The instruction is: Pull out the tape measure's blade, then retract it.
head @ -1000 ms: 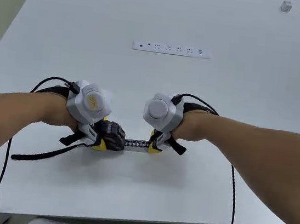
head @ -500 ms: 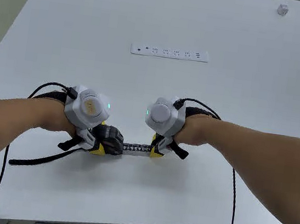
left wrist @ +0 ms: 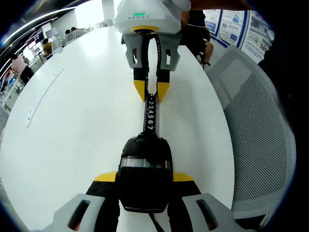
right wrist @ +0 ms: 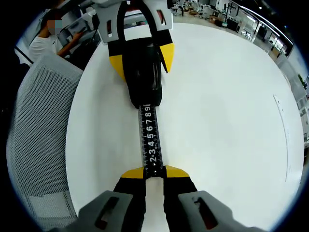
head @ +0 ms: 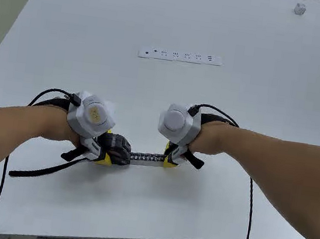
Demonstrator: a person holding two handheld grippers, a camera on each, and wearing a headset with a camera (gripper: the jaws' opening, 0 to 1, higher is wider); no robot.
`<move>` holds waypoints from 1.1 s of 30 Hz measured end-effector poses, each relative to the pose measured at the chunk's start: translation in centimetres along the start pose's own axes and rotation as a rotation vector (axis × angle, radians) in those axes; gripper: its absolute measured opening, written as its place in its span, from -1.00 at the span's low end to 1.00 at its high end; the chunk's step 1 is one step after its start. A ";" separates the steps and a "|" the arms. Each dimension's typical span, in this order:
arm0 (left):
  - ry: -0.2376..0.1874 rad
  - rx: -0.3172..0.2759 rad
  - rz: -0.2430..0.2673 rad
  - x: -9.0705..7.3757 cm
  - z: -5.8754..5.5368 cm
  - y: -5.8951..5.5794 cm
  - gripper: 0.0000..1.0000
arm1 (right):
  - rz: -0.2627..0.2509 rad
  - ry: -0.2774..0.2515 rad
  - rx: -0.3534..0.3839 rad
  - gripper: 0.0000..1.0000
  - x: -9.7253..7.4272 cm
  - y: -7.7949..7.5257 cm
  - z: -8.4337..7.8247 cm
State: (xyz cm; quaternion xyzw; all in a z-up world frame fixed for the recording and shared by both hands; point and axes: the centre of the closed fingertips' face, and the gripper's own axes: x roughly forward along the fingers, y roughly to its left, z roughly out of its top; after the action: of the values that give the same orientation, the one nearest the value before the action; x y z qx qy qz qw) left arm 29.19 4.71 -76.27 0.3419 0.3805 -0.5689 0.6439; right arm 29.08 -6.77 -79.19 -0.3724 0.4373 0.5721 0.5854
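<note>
Left gripper (left wrist: 145, 178): jaws clamped on the black tape measure (left wrist: 145, 157) case, which sits between them on the white worktop (left wrist: 82, 121). Right gripper (right wrist: 154, 173): jaws pinched shut on the blade (right wrist: 149, 133) tip. A short length is out, running straight between the two sets of jaws.

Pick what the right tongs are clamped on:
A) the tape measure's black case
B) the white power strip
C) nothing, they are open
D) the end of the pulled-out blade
D: in the right gripper view the right tongs pinch the end of the blade, while the left tongs grip the case.
</note>
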 end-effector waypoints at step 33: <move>-0.003 -0.014 0.008 -0.1 0.2 -0.2 -0.30 | -0.006 0.006 0.017 -0.77 -1.2 -0.2 -2.0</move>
State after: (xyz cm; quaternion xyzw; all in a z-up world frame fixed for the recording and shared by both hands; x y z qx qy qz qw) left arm 29.04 4.56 -76.08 0.3380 0.3821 -0.5645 0.6490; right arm 29.13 -9.10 -78.80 -0.3702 0.4431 0.5656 0.5889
